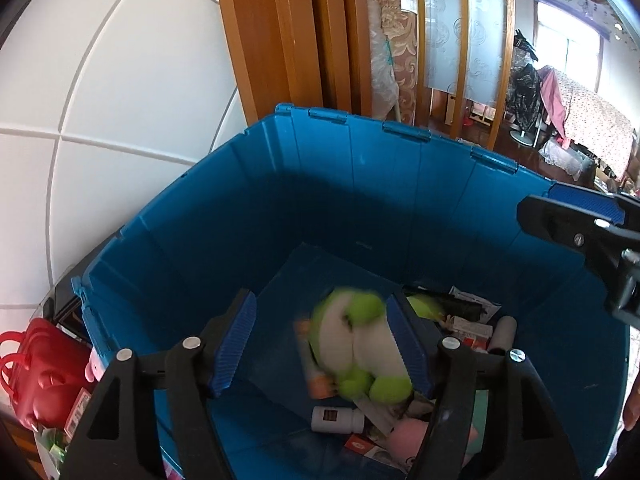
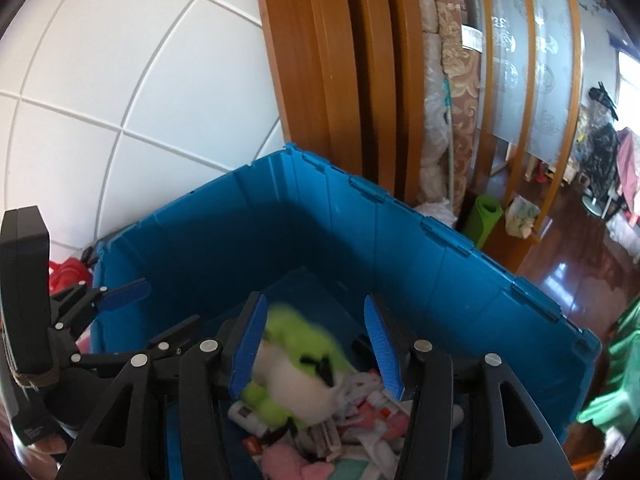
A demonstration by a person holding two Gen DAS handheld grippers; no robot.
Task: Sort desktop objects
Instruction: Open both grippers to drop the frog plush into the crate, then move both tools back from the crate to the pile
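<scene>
A green and white plush toy [image 1: 360, 344] is inside the big blue plastic bin [image 1: 360, 184]. It looks blurry in both views. In the left wrist view its round green feet and white belly show between the two blue pads of the left gripper [image 1: 324, 346]. The pads stand spread apart, one on each side of the toy, and they do not press on it. The left pad is well away from the toy, and the right pad is just beside it.

In the right wrist view the same toy [image 2: 304, 368] shows a green head with black marks. It sits between the blue pads of the right gripper [image 2: 316, 350]. These pads are spread wide too and do not squeeze the toy.

Under and around the toy lies a pile of small things on the bin floor. There is a white pill bottle [image 1: 338, 419] lying on its side, a soft pink plush [image 1: 412, 438], an orange and white tube [image 1: 314, 364], some paper packets [image 1: 470, 320] and a second green ball shape [image 1: 424, 306].

Outside the bin, at its left side, sits a red basket [image 1: 36, 368]. Behind the bin are a white tiled wall [image 1: 100, 100] and a brown wooden door frame [image 1: 280, 32]. A rolled carpet [image 2: 456, 92] leans by the frame.
</scene>
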